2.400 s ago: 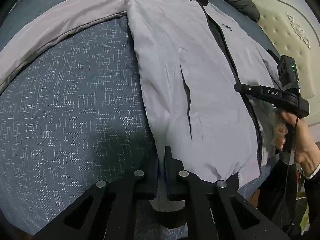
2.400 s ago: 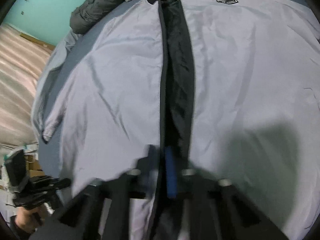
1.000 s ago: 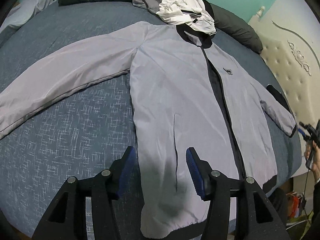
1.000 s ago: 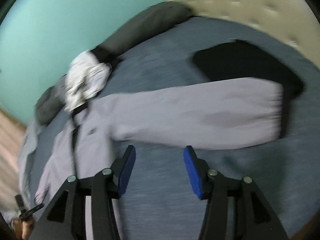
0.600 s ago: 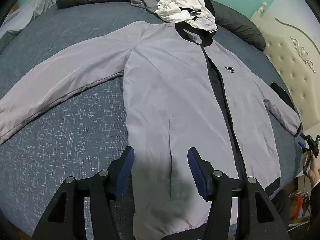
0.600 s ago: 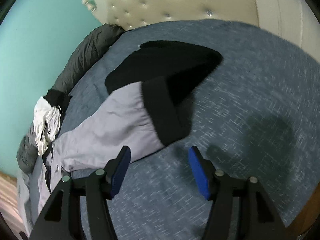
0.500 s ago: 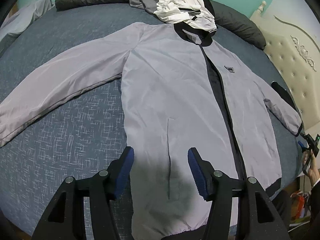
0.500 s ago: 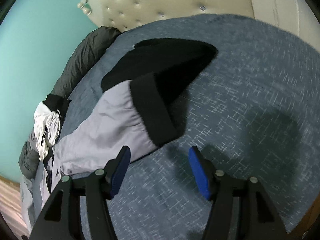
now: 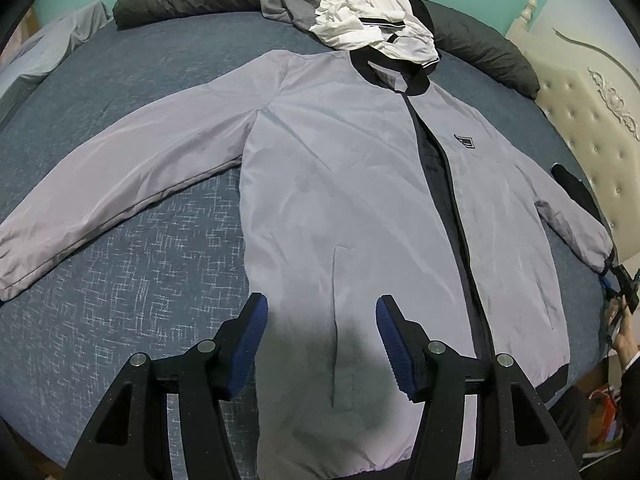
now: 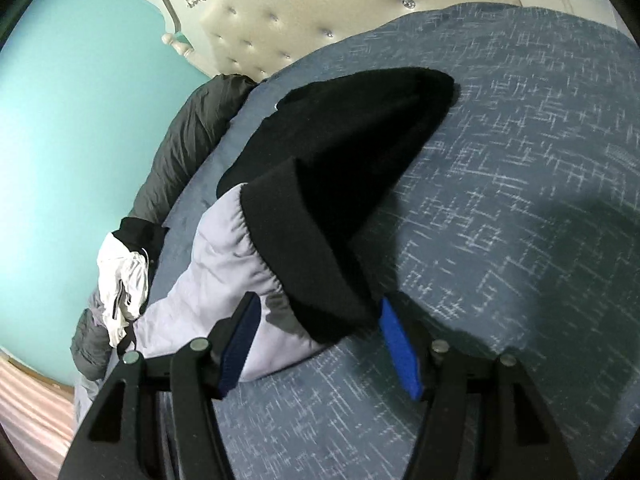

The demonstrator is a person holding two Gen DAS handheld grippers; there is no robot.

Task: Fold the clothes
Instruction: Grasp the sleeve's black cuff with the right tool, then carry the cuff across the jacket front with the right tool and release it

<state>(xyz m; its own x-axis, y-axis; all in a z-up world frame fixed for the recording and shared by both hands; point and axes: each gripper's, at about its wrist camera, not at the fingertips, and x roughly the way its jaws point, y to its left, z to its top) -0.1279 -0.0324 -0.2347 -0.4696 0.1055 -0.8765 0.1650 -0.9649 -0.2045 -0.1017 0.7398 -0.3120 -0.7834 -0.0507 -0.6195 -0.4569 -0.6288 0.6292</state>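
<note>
Grey jacket (image 9: 340, 200) lengthwise, collar (image 9: 384, 76) far.

Teal wall (image 10: 80, 120) behind a cream tufted headboard (image 10: 304, 12) and blue-covered bed (image 10: 520, 160).

Left gripper (image 9: 318, 312) gapes wide; right gripper (image 10: 316, 312) jaws are closing.

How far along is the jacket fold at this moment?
Done: the grey jacket lies spread flat on the bed, both sleeves out. In hand: the right gripper is closing around the black cuff, pads not yet pressing. The left gripper hovers open over the hem. Left: every fold.
</note>
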